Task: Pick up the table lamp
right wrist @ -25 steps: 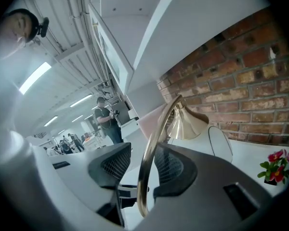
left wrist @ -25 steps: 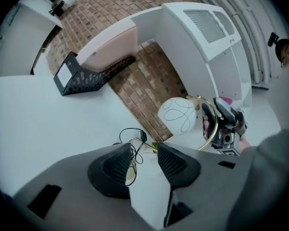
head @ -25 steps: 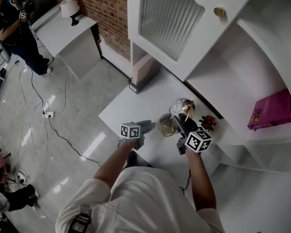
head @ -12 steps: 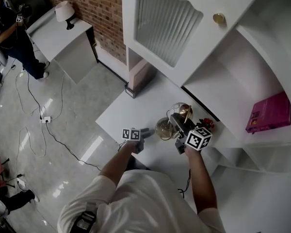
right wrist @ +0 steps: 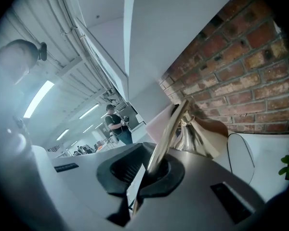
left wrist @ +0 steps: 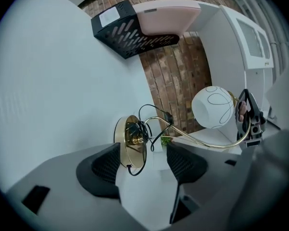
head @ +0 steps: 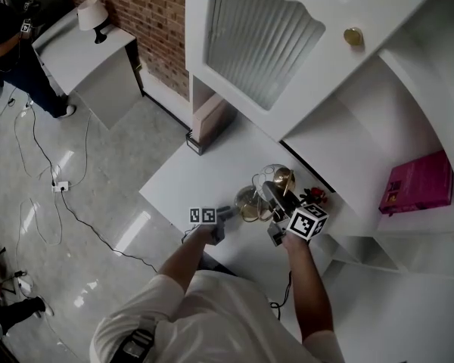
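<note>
The table lamp stands on the white desk, with a round gold base, a curved gold arm and a white globe shade. My right gripper is shut on the gold arm, which runs up between its pads; in the left gripper view it clamps the arm beside the shade. My left gripper is open and its jaws have just been opening. The base sits just ahead of its fingertips, near the left pad, with no pad pressing it. A black cord loops at the base.
A tall white cabinet with an open door rises behind the desk. A pink book lies on a shelf, and a red flower stands next to the lamp. Far left are another table with a lamp and a person.
My right gripper's jaws have closed onto the lamp's arm. My left gripper has sunk toward the desk and come nearer the lamp's base.
</note>
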{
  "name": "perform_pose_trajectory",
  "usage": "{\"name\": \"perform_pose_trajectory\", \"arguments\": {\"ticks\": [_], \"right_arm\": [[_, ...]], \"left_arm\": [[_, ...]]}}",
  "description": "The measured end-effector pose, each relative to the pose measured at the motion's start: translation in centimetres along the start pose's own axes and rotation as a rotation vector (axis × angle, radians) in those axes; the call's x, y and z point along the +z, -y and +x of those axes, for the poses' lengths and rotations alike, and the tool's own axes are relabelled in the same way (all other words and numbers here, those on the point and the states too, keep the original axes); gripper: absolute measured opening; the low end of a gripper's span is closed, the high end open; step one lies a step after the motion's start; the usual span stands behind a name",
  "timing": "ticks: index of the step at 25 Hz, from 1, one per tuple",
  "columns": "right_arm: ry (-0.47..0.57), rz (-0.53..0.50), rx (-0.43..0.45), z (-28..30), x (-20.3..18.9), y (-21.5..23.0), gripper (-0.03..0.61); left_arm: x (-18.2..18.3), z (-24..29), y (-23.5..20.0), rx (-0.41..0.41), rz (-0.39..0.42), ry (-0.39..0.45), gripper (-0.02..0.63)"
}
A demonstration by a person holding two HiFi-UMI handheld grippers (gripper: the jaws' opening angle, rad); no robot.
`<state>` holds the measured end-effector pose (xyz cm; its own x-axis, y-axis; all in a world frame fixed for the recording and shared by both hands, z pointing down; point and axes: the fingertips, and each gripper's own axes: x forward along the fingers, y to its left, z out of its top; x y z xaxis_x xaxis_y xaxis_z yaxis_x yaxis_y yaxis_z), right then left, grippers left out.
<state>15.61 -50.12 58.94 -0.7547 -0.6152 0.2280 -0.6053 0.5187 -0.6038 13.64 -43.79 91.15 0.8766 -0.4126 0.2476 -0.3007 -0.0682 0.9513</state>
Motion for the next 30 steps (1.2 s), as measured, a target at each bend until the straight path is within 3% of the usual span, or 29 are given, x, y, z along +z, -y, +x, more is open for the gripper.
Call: {"name": "perform_pose_trajectory", "arguments": {"ticks": [5, 9, 12, 23, 30], "right_arm": [[-0.001, 0.014, 0.011, 0.1, 0.2, -0.1, 0.011], [-0.002, 0.023, 0.008, 0.2, 0.4, 0.0, 0.011], [0.005, 0.034, 0.008, 0.3, 0.5, 0.1, 0.011], [0.024, 0.055, 0.019, 0.2, 1.2, -1.4, 0.011], [0.076, 0.053, 0.075, -1.1, 3.0, -5.9, 0.011]], "left_arm": [[-0.4, 1.2, 0.0, -0.002, -0.001, 0.001, 0.309], [-1.1, 1.4, -1.0, 0.046, -0.003, 0.006, 0.373], [-1.9, 1.2, -1.4, 0.053, 0.009, -0.005, 0.379], [-2.8, 0.3, -1.1, -0.033, -0.051, 0.02, 0.426], [-3.5, -0.8, -0.8, -0.084, -0.095, 0.035, 0.451]]}}
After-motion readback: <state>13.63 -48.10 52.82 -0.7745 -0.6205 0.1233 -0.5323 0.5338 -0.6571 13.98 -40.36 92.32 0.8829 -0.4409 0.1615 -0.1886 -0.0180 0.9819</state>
